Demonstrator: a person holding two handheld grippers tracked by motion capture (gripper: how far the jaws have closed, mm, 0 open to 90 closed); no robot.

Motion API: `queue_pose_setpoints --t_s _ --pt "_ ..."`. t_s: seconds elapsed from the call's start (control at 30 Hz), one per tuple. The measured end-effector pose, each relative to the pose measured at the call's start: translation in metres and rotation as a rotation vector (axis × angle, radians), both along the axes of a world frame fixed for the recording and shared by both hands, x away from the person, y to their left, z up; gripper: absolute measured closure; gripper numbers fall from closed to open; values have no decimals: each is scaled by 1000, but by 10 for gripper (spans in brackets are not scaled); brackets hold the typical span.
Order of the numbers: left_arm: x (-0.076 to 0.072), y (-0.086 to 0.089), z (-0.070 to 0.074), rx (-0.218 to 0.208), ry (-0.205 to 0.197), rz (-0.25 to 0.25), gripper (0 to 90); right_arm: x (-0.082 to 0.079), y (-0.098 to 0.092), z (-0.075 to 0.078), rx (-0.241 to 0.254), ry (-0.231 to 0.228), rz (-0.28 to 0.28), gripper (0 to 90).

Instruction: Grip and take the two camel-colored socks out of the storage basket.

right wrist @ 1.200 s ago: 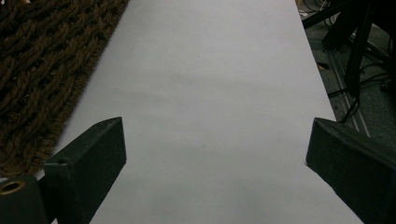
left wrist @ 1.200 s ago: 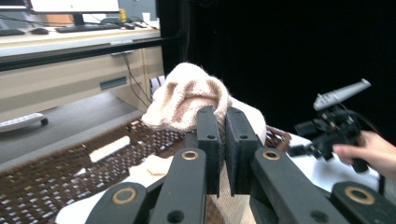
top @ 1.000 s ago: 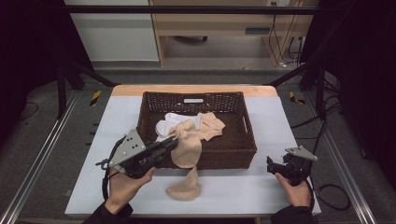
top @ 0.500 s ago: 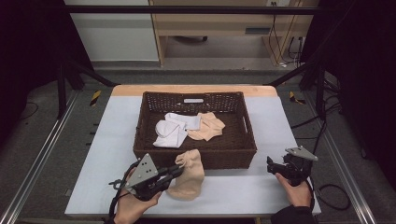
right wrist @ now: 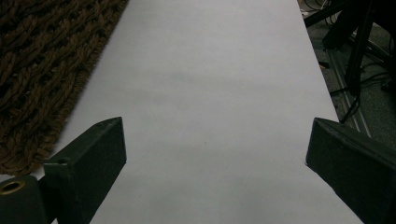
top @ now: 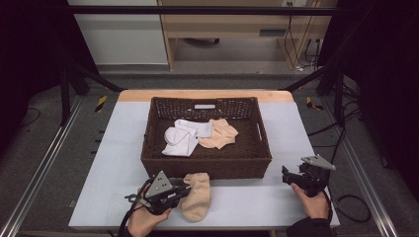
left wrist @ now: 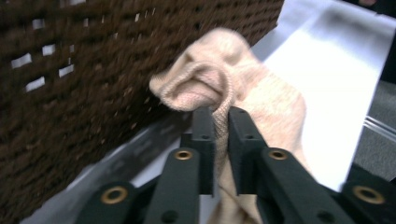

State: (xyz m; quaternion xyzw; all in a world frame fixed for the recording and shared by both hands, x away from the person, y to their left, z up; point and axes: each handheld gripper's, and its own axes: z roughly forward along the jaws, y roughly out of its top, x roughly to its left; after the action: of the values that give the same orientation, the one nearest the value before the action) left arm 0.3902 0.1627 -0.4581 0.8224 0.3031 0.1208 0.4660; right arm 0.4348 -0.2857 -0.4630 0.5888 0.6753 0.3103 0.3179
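Observation:
A beige sock lies on the white table top just in front of the brown wicker basket. My left gripper rests low at the sock's left side. In the left gripper view its jaws have just been opening a little, but a fold of the beige sock near its cuff is still pinched between the pads. My right gripper is held above the table at the front right, open and empty.
Inside the basket lie white socks and another beige sock. The basket wall stands close beside the left jaws, and a corner of the basket is left of the right jaws. Metal rails run along both table sides.
My left gripper has come down from the basket's front rim to the table, bringing the beige sock, which now lies on the surface. The right gripper has stayed still.

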Motion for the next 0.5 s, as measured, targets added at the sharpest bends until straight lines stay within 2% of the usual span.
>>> queue_pose_setpoints --t_s 0.07,0.13,0.23,0.3,0.5 --pt "1 2 -3 0 -5 16 693 0 1 0 5 5 0 52" --pt "1 8 -4 -4 -20 43 554 0 1 0 0 1 3 51" --pt "1 21 -3 -25 -44 87 423 -1 0 0 4 -1 1 50" --pt "1 35 -3 -39 -45 122 378 -1 0 0 6 -1 0 51" --pt "3 64 -11 -18 -25 211 344 -1 0 1 7 -2 -3 51"
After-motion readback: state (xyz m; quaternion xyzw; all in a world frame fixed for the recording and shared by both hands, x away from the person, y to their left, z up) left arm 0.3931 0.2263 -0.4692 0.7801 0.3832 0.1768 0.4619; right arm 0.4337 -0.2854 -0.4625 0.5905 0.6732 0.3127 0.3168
